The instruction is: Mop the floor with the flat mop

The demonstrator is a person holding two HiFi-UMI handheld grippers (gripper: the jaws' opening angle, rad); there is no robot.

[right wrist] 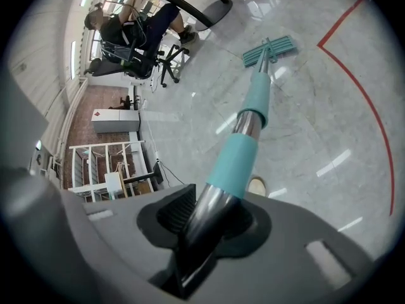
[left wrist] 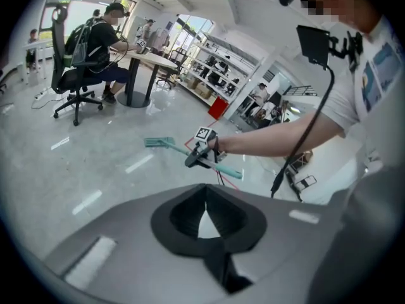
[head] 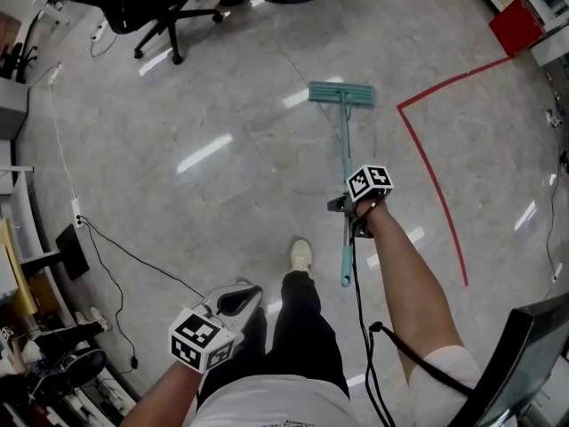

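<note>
Closest to me was the left gripper (head: 238, 301), low down by the person's left leg. Its two jaws were pressed together, with nothing between them. It was not touching the mop. It hung well apart from the right gripper, above the grey shiny floor (head: 213, 212).

The right gripper (head: 352, 219) was farther out in front. Its jaws were clamped tight on the flat mop (head: 343, 140), round the dark metal part of the pole, near the top end. A short blue-green bit of the pole stuck out behind the gripper, toward the person. The rest of the pole ran straight away from me, down to the floor. The mop head (head: 341, 94) was blue-green too. It lay flat on the floor, well ahead of the person's shoe (head: 301, 255).

A red tape line (head: 434, 181) ran on the floor to the right of the mop. The mop head was near its corner but did not touch it. A black office chair (head: 156, 12) stood far off at the top left. In the left gripper view I saw a person sitting on a chair at a table (left wrist: 149, 59). A thin black cable (head: 133, 261) lay on the floor on the left side. A black cord (head: 360, 327) hung down along the right arm.
</note>
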